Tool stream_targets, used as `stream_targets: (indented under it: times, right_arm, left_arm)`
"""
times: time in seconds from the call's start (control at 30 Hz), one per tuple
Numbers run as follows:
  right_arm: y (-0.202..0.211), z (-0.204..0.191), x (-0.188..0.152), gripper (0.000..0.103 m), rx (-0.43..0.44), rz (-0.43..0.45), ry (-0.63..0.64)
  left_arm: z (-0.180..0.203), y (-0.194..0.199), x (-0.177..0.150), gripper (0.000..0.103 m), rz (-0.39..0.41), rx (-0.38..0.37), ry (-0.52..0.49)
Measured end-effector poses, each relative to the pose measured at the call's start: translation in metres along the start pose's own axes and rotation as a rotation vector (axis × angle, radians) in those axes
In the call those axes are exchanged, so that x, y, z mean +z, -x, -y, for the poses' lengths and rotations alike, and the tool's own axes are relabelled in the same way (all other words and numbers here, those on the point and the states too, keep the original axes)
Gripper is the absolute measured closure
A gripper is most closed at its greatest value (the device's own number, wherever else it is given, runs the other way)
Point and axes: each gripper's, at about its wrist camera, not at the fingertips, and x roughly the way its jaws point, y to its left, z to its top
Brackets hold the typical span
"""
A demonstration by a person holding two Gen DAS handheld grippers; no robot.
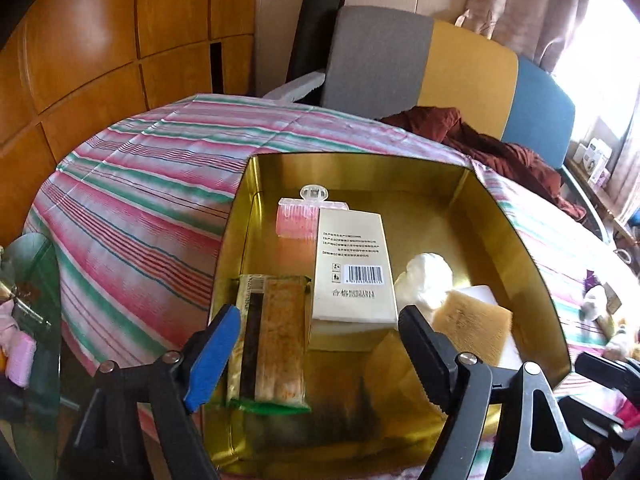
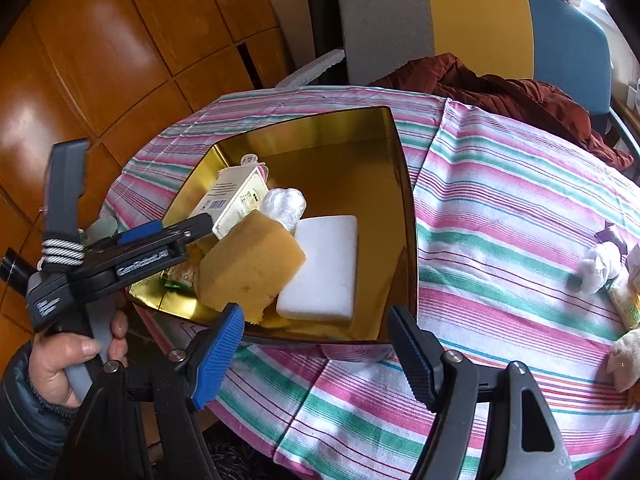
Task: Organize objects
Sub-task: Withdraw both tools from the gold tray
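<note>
Risk noted: yellow sponge (image 2: 250,262) propped aslant on white block (image 2: 320,268) inside gold tin (image 2: 402,216), liable to tip if nudged. Left tongs (image 1: 320,354) spread, empty, angled down over tin's near-left corner above snack packet (image 1: 276,340). Right tongs (image 2: 316,354) spread, empty, over counter (image 2: 500,208). Loose items remaining at far right.

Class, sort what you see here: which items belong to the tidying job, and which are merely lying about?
Part of the job:
gold metal tin
yellow sponge block
white foam block
cream cardboard box
wrapped snack bar
white wad left on the cloth

Lying about:
maroon jacket
striped-back chair
</note>
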Motion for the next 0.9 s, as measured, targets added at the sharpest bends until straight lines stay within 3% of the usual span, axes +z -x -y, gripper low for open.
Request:
stream_targets:
  times: [0.33, 0.6, 0.9]
  right_arm:
    - [0.010, -0.003, -0.003, 0.028, -0.029, 0.031, 0.014]
    - [0.022, 0.013, -0.006, 0.028, -0.072, 0.056, -0.031]
    - [0.043, 0.058, -0.012, 0.026, -0.149, 0.084, -0.121]
  left_arm:
    - [0.012, 0.050, -0.003, 0.010, 0.106, -0.010, -0.043]
    - [0.034, 0.065, -0.004, 0.010, 0.122, -0.062, -0.093]
    - [0.060, 0.071, -0.010, 0.010, 0.109, -0.113, -0.152]
